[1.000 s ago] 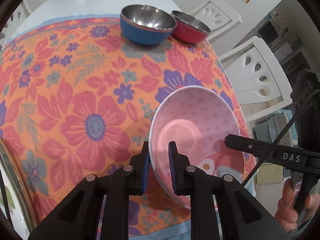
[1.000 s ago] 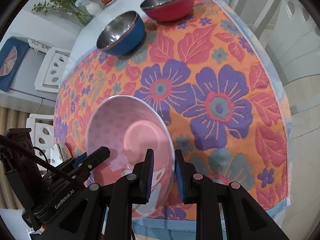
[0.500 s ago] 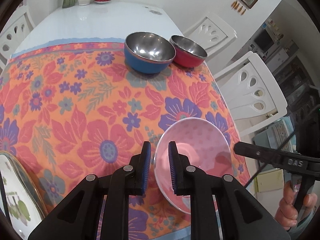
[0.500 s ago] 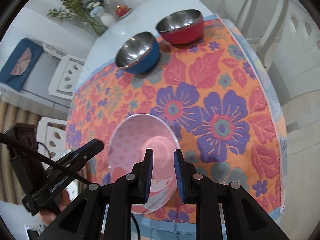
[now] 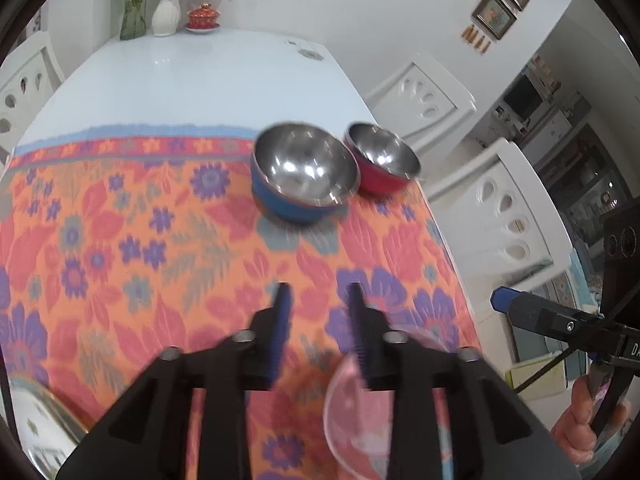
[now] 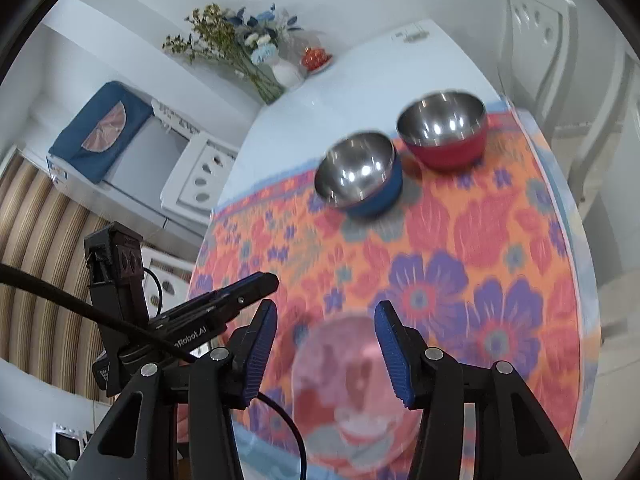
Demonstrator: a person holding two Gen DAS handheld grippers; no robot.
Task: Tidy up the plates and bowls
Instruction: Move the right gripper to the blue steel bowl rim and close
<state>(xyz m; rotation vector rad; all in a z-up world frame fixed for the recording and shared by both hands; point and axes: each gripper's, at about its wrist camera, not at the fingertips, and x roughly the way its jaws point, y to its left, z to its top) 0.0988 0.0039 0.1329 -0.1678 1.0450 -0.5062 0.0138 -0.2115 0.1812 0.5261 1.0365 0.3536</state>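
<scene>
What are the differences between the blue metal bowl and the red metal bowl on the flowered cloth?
The blue-sided steel bowl looks a bit wider than the red-sided steel bowl. The blue-sided steel bowl sits nearer the cameras and further in on the flowered tablecloth; the red-sided steel bowl is by the table's edge. Both stand upright, empty, shiny steel inside, close together.

both tongs opened, pink bowl (image 6: 352, 392) released

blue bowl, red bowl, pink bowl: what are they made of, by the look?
Blue bowl: likely stainless steel inside, mirror-bright with sharp light spots; outside a matte blue coat.
Red bowl: same build, shiny metal inside, red outside.
Pink bowl: probably melamine or glazed ceramic, opaque, soft sheen, printed pattern; motion blur leaves it open.
</scene>
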